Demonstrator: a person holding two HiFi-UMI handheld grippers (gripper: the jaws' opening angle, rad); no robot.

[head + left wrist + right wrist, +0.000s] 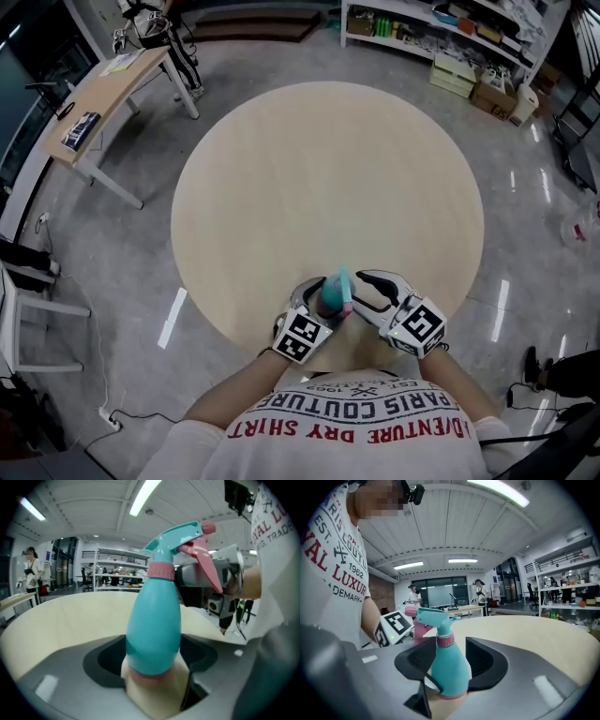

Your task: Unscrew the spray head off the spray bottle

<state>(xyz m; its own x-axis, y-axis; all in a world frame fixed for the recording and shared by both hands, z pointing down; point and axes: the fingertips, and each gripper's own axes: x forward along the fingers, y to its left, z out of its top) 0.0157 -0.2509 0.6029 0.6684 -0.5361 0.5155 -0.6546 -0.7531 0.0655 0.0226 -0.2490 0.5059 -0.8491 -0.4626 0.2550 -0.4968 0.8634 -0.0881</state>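
Observation:
A teal spray bottle (pixel 334 292) with a pink collar and pink trigger stands upright near the front edge of the round table (pixel 328 169). My left gripper (pixel 322 298) comes in from the left, and in the left gripper view its jaws sit tight against the bottle's (pixel 154 620) lower body. The teal spray head (pixel 180 541) sits on the neck, trigger pointing toward the right gripper. My right gripper (pixel 362 285) is open, its dark pads (pixel 485 660) either side of the bottle (pixel 449 667) with small gaps showing. The spray head (pixel 433 616) rises above those jaws.
The table stretches away beyond the bottle. A wooden desk (pixel 103 94) stands on the floor at the far left, and shelves (pixel 450 37) with boxes (pixel 492 94) at the far right. People (pixel 480 592) stand far off in the room.

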